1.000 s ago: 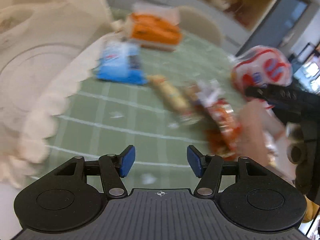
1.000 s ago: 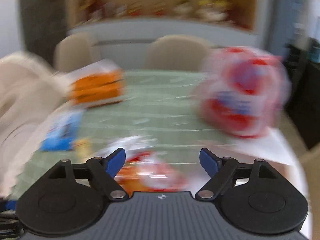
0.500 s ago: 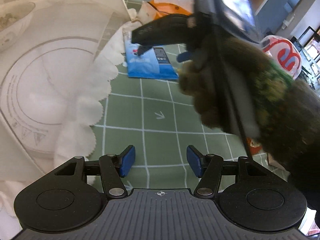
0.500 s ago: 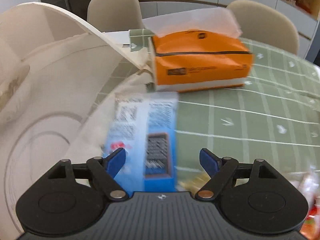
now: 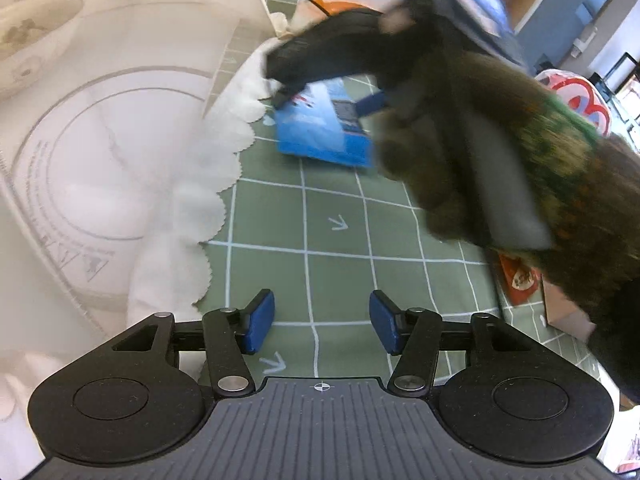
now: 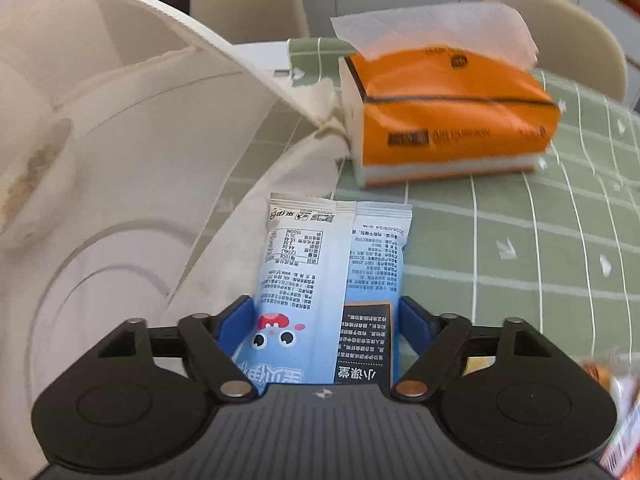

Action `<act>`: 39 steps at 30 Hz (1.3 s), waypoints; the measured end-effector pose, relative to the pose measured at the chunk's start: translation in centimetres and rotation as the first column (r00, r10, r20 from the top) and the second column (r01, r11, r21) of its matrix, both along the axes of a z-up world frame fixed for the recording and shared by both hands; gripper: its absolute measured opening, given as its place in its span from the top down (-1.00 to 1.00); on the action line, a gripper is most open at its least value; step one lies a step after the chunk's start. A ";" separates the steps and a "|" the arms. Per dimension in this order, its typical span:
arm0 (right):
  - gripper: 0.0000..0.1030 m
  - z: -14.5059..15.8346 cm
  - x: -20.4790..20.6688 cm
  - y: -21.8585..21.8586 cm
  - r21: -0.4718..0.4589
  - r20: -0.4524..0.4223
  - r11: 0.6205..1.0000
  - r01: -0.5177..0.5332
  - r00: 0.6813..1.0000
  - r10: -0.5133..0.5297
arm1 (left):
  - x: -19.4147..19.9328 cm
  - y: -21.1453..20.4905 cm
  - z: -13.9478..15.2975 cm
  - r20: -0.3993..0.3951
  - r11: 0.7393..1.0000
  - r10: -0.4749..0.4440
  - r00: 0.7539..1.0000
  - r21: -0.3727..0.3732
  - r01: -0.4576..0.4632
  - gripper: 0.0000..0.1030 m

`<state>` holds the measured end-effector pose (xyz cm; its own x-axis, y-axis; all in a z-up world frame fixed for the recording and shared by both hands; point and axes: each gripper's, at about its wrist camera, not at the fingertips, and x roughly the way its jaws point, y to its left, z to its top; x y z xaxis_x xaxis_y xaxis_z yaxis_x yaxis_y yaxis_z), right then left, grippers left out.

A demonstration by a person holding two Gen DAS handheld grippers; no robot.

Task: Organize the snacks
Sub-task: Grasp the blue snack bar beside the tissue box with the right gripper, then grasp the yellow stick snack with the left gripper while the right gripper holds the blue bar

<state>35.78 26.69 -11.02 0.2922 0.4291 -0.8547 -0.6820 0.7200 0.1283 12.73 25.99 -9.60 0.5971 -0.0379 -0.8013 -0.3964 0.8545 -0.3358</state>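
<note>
A blue and white snack packet (image 6: pixel 332 280) lies on the green checked tablecloth, next to a white container (image 6: pixel 132 128). My right gripper (image 6: pixel 326 322) has its jaws on either side of the packet's near end, wide apart. In the left wrist view the same packet (image 5: pixel 320 132) lies at the far centre, with the right gripper (image 5: pixel 328 100) reaching down over it. My left gripper (image 5: pixel 322 322) is open and empty above the cloth. An orange-red snack bag (image 5: pixel 520 280) lies at the right, mostly hidden by the sleeve.
An orange tissue box (image 6: pixel 448 120) stands behind the packet. A white scalloped cloth (image 5: pixel 200 184) lies under the container. A red and white bag (image 5: pixel 576 100) sits far right. Two beige chairs (image 6: pixel 248 4) stand behind the table.
My right gripper has moved forward and down, so the blue packet now sits between its jaws. My left gripper has barely moved.
</note>
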 end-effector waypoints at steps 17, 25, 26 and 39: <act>-0.40 7.3 -11.1 -20.3 0.066 -0.033 0.998 -0.008 0.999 0.011 | -2.7 -2.4 2.3 0.061 0.997 0.047 0.997 -0.058 -0.043 -0.13; -0.56 5.6 -18.4 -28.4 0.125 0.039 0.992 -0.014 0.999 0.009 | -0.4 -6.9 2.6 0.062 0.991 -0.052 0.997 -0.119 0.059 -0.13; -0.56 5.5 -18.9 -29.3 0.135 0.056 0.991 -0.015 0.998 0.007 | 0.0 -7.5 2.7 0.063 0.991 -0.066 0.996 -0.115 0.072 -0.13; -0.62 1.4 -19.4 -37.4 -0.017 0.032 0.980 0.200 0.979 -0.199 | 14.4 -6.9 1.2 0.005 0.994 0.113 0.994 0.009 -0.113 -0.13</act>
